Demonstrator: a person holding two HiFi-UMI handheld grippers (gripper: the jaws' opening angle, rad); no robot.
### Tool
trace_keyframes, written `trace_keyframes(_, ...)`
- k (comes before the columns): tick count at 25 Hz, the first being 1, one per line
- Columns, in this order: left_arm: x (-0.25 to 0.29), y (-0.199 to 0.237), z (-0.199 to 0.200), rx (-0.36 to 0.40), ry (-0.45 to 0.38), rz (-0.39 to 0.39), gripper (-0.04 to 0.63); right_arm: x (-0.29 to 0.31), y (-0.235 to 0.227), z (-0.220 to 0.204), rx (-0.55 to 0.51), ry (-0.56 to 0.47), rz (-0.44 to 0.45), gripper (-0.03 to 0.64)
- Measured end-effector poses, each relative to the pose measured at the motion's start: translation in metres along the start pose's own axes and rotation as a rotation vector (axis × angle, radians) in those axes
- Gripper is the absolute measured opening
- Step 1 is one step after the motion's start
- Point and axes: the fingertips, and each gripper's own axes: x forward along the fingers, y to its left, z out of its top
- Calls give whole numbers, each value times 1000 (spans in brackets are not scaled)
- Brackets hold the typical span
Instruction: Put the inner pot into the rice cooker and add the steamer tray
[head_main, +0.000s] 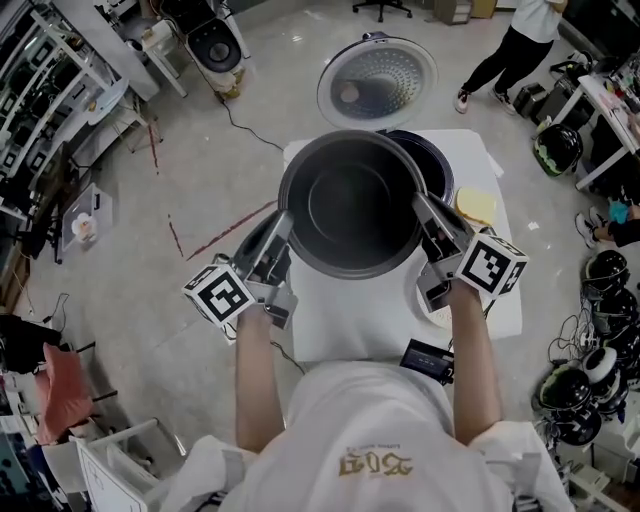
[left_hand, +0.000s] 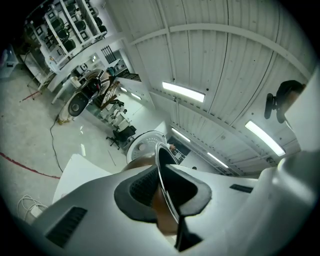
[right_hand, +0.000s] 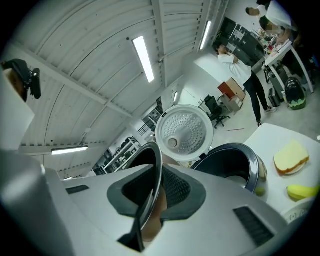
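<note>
White table (head_main: 497, 290), grey workshop floor (head_main: 200, 170). Left tongs (head_main: 284, 226) pinch the pot (head_main: 350, 205) by its rim at nine o'clock, right tongs (head_main: 420, 206) at three.

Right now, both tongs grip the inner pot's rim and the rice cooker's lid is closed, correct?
No. The left tongs and right tongs do grip the rim of the inner pot, but the lid of the rice cooker stands open, as the head view shows.
</note>
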Motion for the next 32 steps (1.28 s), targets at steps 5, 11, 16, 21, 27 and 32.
trace_keyframes(5,27,-7,-5,5,-8,-6,62,-2,-19,23,-3,2,4,61)
trace_keyframes(11,61,-7,-9,-6,-3,-6,61,0,-42,45,-4,-4,1,60)
trace_keyframes(16,89,-8,-16,-8,5,-18,61,-2,-68,59,14,-15,-8,60)
trace_keyframes(21,106,-9,-20,-3,7,-23,60,-3,-81,68,23,-20,-8,58)
trace_keyframes(27,124,-4,-27,-10,24,-7,60,-2,-101,73,34,-14,-23,58)
trace_keyframes(32,132,7,-38,-27,36,6,57,-1,-114,70,49,-5,-33,57)
